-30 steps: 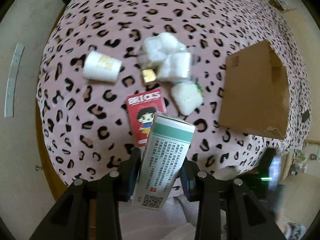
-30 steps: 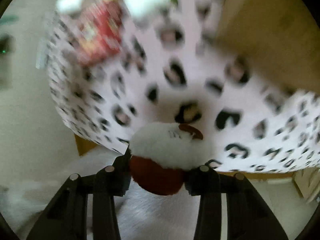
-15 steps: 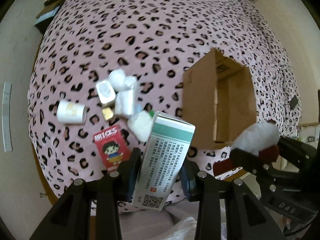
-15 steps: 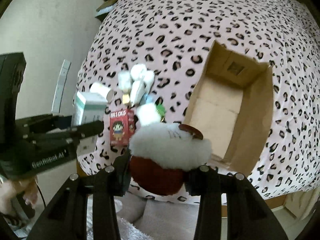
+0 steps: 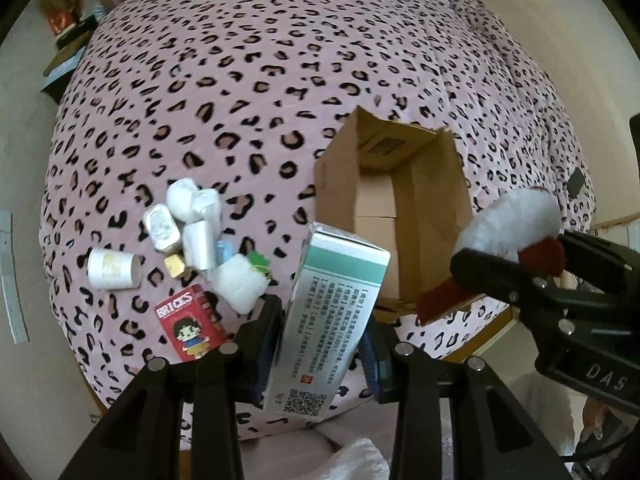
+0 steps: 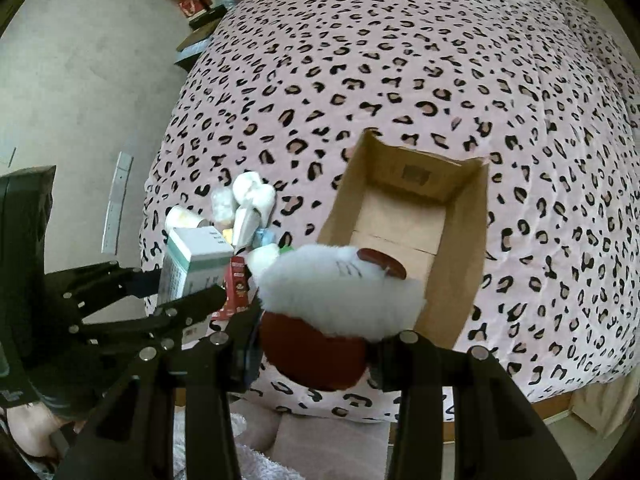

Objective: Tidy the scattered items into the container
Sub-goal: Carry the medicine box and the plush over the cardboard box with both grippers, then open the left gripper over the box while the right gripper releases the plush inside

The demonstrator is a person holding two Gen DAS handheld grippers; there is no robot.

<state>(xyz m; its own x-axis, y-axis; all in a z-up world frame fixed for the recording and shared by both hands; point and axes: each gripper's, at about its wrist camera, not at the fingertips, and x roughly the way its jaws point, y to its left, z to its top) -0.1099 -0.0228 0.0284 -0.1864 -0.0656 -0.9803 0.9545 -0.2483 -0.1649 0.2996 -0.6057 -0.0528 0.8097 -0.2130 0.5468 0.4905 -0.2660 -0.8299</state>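
My left gripper [image 5: 320, 340] is shut on a tall white and green carton [image 5: 332, 320], held above the bed's near edge in front of the open cardboard box [image 5: 424, 216]. My right gripper [image 6: 316, 344] is shut on a white and red plush toy [image 6: 340, 292], just short of the box [image 6: 460, 240]. The right gripper with the plush [image 5: 512, 220] also shows at the right of the left wrist view. On the bed left of the box lie a red BRICKS box [image 5: 188, 328], a white cup [image 5: 112, 268], a foil tub [image 5: 162, 226] and several white packets [image 5: 200, 232].
A pink leopard-print bedspread [image 5: 260, 80] covers the whole bed. Beige floor [image 6: 80, 80] lies to the left, with books or boxes [image 6: 196, 12] at the far corner. A white fluffy cloth [image 6: 256, 460] lies below the grippers near the bed's front edge.
Both grippers have pulled back and up, so more of the bed and the box's inside now shows. The right gripper with the plush has come into the left wrist view at right.
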